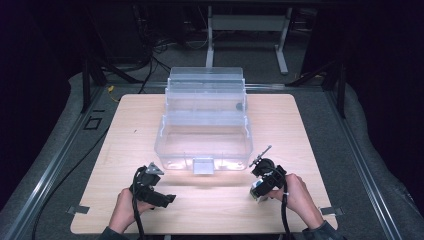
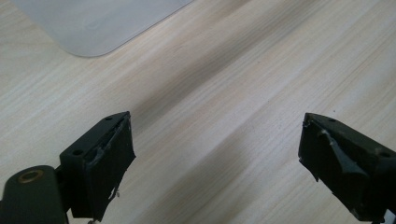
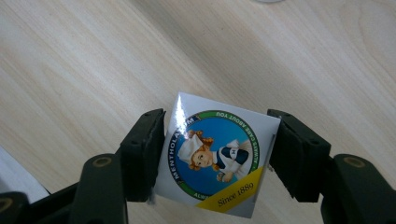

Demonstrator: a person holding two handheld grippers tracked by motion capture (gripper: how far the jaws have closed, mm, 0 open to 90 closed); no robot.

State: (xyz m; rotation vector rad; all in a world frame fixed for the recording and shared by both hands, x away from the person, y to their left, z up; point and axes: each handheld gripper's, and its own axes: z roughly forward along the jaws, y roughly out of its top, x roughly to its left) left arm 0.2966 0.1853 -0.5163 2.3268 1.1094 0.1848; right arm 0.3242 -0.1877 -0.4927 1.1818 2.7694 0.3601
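Near: my right gripper (image 3: 212,158), jaws against both sides of small white square box with round blue Mentholatum label (image 3: 216,161), box on pale wooden table (image 1: 310,130). My left gripper (image 2: 219,158) wide, empty. Beyond: clear plastic lidded storage box (image 1: 205,125), open. Step, as I judge: grasping. Next: firm hold, lift toward container.

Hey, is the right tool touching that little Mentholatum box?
Touching. The right gripper view shows the right tool with both black pads pressed flush against opposite sides of the Mentholatum box.
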